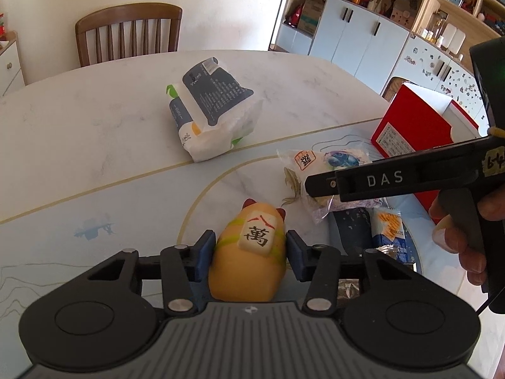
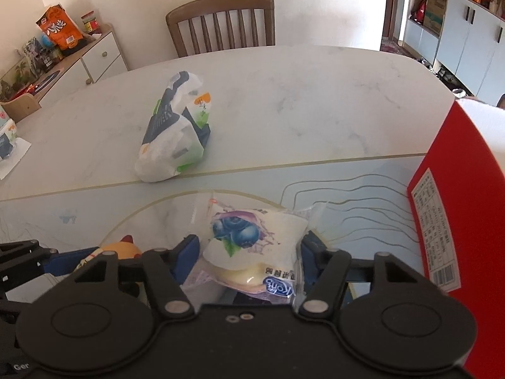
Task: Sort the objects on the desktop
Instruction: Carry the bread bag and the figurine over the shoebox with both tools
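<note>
My left gripper (image 1: 249,254) is shut on a yellow cat toy (image 1: 252,252) with a white tile on its front; the blue pads press both its sides. The toy's ear also shows in the right wrist view (image 2: 124,248). My right gripper (image 2: 249,259) is shut on a blueberry bread packet (image 2: 252,243), its blue pads against both edges. In the left wrist view the right gripper's body (image 1: 394,180) reaches in from the right over a pile of snack packets (image 1: 322,170). A white and navy tissue pack (image 1: 211,110) lies farther back on the table; it also shows in the right wrist view (image 2: 173,132).
A red box (image 1: 416,126) stands at the right; it also shows in the right wrist view (image 2: 457,205). A blue snack packet (image 1: 391,230) lies below the pile. A wooden chair (image 2: 221,22) stands behind the marble table (image 2: 315,94). A pale blue mat (image 1: 94,208) covers the near side.
</note>
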